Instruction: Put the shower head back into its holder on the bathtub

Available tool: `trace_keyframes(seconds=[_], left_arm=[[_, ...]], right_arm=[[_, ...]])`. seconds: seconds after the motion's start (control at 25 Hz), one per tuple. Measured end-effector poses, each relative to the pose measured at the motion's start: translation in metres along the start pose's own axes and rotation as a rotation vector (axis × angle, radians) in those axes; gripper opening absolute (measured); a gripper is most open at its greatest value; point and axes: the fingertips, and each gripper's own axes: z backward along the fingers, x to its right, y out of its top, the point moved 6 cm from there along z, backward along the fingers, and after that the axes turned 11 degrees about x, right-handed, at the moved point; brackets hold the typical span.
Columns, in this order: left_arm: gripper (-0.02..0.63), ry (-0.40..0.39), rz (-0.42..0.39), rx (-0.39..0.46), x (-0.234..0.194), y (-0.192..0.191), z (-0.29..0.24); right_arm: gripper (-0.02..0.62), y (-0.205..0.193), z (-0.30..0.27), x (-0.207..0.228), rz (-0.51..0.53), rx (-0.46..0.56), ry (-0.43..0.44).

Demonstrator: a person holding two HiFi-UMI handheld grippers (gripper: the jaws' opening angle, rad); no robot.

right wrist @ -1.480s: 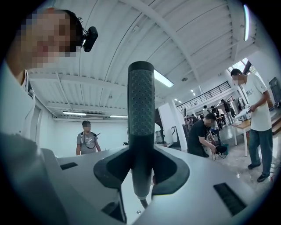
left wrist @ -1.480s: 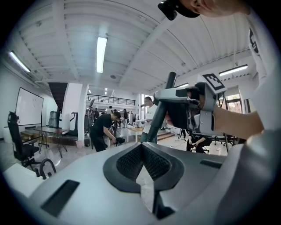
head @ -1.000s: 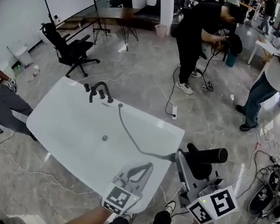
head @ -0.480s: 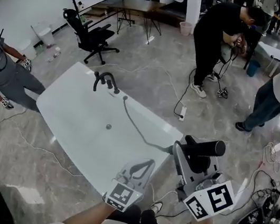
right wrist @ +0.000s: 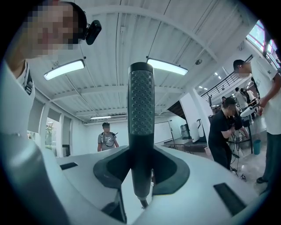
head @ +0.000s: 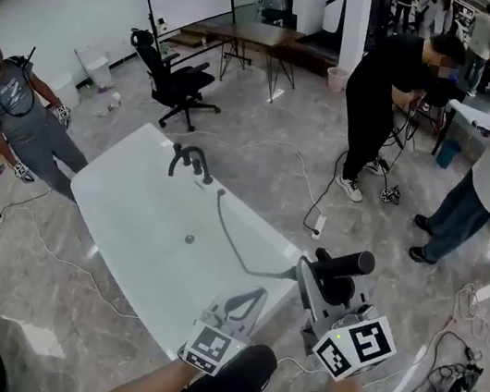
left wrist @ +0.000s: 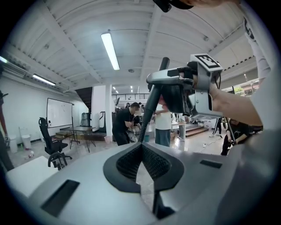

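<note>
White bathtub [head: 133, 246] stands alone on the grey marble floor [head: 261, 160], its near corner just in front of the person holding the tools. A dark hose [head: 235, 243] runs from the tub's far rim, across the basin, to its right edge. At the far end sits the black tap fitting [head: 191, 161], where the holder presumably is, though which part of it takes the head is too small to tell.

The shower head [head: 344, 262] is nowhere near it yet: it is off the tub's right edge, clamped in the right claw [head: 318, 282]. In the right gripper view the jaws press on both sides of the dimpled handle [right wrist: 140, 110], which stands upright. The left claw [head: 245, 299] hovers over the near corner with its jaws pressed together and nothing between them [left wrist: 141, 163].

Carrying looks like the step in hand. The hose could drag or catch on the tub rim as the head goes toward the fitting, twisting the round handle in the grip. A power strip [head: 318, 224] on the floor beside the tub could trip the carrier.
</note>
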Motion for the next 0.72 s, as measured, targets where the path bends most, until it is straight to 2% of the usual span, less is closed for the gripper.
trace_keyframes(seconds=[0.28, 0.72], left_arm=[[0.005, 0.033, -0.014, -0.004, -0.002, -0.005, -0.024], [0.005, 0.109, -0.001, -0.059, -0.027, -0.057, -0.078]], right_arm=[[0.132, -0.002, -0.009, 0.025, -0.016, 0.003, 0.023], [0.132, 0.005, -0.05, 0.072, -0.004, -0.007, 0.104]])
